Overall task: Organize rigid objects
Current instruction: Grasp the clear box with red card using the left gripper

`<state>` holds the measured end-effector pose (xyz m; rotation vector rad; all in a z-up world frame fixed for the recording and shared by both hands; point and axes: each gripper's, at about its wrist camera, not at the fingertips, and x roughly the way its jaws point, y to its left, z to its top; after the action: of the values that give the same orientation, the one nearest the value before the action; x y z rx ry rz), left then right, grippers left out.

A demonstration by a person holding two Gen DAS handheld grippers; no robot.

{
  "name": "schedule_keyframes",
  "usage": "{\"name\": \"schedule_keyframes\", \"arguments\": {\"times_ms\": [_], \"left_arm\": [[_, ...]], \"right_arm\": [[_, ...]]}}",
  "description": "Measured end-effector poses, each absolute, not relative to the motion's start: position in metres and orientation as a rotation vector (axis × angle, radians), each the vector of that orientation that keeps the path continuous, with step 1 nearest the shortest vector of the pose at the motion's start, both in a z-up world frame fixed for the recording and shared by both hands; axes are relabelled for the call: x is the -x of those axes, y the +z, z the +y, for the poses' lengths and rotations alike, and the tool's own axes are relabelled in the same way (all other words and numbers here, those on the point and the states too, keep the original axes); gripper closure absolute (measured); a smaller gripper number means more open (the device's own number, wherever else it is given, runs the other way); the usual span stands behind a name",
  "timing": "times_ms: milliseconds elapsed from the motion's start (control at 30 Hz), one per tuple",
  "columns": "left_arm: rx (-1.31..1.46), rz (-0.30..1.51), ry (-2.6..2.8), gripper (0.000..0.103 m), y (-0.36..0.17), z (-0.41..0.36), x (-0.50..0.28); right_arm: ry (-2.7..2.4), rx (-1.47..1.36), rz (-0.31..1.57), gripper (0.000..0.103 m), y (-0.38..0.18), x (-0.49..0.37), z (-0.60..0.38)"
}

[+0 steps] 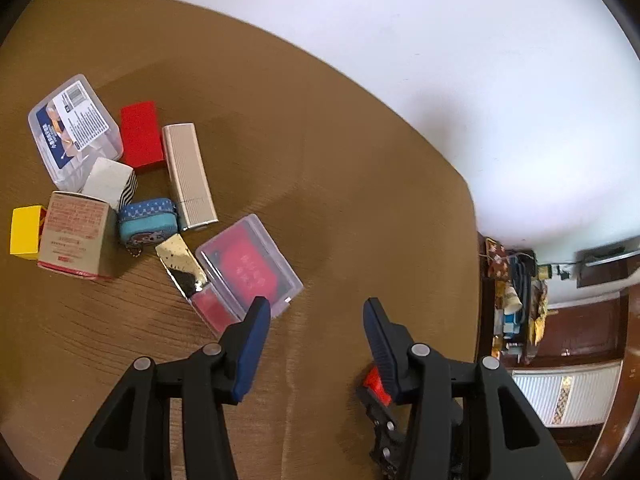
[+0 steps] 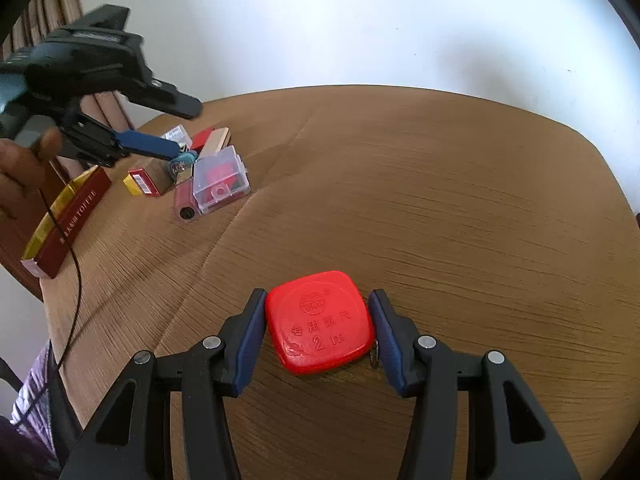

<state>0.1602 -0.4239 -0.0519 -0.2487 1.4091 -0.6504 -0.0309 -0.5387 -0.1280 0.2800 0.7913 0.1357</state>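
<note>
Red tape measure [image 2: 320, 322] at lower centre of right wrist view, flat on wooden table [image 2: 440, 200], clamped between pads of right gripper [image 2: 318, 316]. Left gripper [image 1: 316, 328] partly spread over bare wood, nothing between pads. Upper left of left wrist view: clear case with red insert [image 1: 250, 264], gold-capped tube [image 1: 188, 276], beige ribbed box [image 1: 190, 174], teal pouch [image 1: 148, 222], kraft carton [image 1: 74, 234], yellow box [image 1: 26, 232], red box [image 1: 142, 134], labelled clear tub [image 1: 74, 128]. Red toffee tray [image 2: 64, 224] along left table edge in right wrist view. White wall [image 2: 360, 20] behind.
</note>
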Motion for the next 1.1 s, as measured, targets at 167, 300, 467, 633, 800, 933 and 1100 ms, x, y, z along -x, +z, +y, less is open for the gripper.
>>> {"name": "schedule_keyframes", "arguments": {"times_ms": [167,300,467,633,800,933,1100], "left_arm": [[0.249,1.435,-0.551,0.054,-0.069,-0.423,-0.168],[0.294,1.506,-0.537,0.053,-0.086,-0.423,-0.177],[0.261,1.533,-0.479,0.053,-0.096,-0.433,-0.186],[0.361,1.604,-0.474,0.051,-0.108,-0.439,-0.194],[0.285,1.608,-0.417,0.048,-0.114,-0.456,-0.198],[0.302,1.599,-0.439,0.048,-0.114,-0.463,-0.195],[0.309,1.586,-0.399,0.043,-0.115,-0.461,-0.199]], "right_arm": [[0.146,-0.313,0.784,0.054,-0.127,0.035,-0.546],[0.156,-0.348,0.78,0.054,-0.126,0.039,-0.556],[0.167,-0.38,0.772,0.054,-0.126,0.041,-0.558],[0.185,-0.425,0.772,0.055,-0.126,0.043,-0.566],[0.191,-0.433,0.774,0.055,-0.127,0.042,-0.566],[0.183,-0.424,0.785,0.054,-0.128,0.038,-0.564],[0.182,-0.415,0.799,0.054,-0.129,0.035,-0.561]]}}
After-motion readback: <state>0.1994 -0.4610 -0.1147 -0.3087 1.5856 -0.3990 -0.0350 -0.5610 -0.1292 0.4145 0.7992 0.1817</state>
